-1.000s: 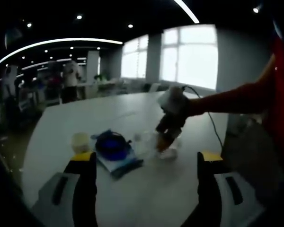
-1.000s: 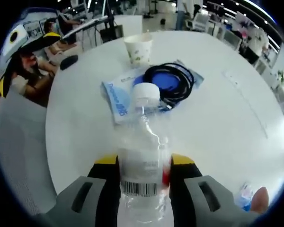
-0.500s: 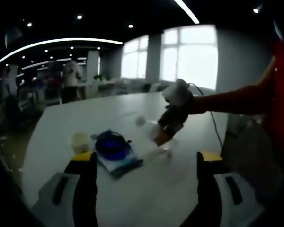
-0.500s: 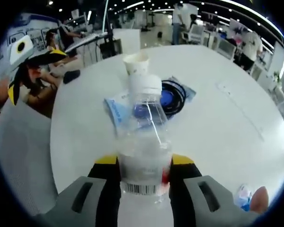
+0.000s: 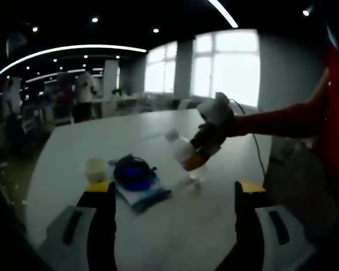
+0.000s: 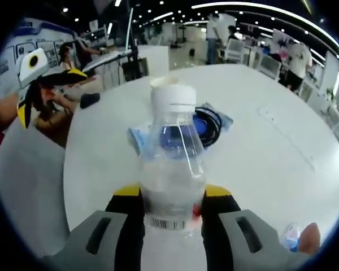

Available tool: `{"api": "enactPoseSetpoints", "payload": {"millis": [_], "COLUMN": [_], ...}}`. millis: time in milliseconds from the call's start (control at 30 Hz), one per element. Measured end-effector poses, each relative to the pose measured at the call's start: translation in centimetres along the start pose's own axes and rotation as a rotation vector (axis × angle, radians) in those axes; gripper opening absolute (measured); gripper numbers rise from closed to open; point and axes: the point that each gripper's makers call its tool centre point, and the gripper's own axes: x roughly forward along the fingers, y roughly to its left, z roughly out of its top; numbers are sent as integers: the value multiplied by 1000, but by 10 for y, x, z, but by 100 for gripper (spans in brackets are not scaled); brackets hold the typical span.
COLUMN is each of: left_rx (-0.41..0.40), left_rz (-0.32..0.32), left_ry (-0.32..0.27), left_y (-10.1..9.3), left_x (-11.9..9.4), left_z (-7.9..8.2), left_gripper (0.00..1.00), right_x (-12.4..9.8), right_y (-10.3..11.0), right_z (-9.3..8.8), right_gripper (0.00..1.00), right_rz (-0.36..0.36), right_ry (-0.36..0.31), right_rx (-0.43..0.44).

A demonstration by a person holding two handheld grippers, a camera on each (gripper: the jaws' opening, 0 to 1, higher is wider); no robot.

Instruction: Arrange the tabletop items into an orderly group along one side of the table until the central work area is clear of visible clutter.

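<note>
A clear water bottle (image 6: 170, 169) with a white cap stands between the jaws of my right gripper (image 6: 170, 196), which is shut on it. In the left gripper view the bottle (image 5: 182, 151) hangs tilted above the white table (image 5: 175, 226), held by the right gripper (image 5: 206, 142). On the table lie a black cable coil (image 5: 134, 171) on a blue-and-white packet (image 5: 147, 196) and a paper cup (image 5: 96, 168) beside them. My left gripper (image 5: 175, 189) is open over the table's near edge. The coil (image 6: 208, 125) and packet (image 6: 137, 138) show behind the bottle.
A red sleeve (image 5: 282, 118) reaches in from the right in the left gripper view. A small blue-and-white item (image 6: 291, 233) lies by a fingertip at the lower right. A grey chair (image 6: 22, 186) stands at the table's left edge. People and desks fill the room behind.
My right gripper has lifted the bottle off the table and tipped it more upright; the bottle now hangs higher. The left gripper has not moved.
</note>
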Motion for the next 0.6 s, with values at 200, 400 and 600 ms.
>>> {"api": "enactPoseSetpoints", "payload": {"millis": [200,400,600], "left_rx": [-5,-6,-1], "left_rz": [0,1,2], "left_ry": [-3,-4,-15], "left_y": [1,3,8], "left_x": [-1,-2,-4], "left_z": [0,2,9], "left_gripper": [83,83,83], "right_x": [-1,-7,-14], "right_y": [3,13,32], "right_z": [6,20,41], "right_gripper": [37,37,37], "right_rz": [12,42,107], "right_ry": [-31,-79,-143], "right_rx": [-2,-28,-55]}}
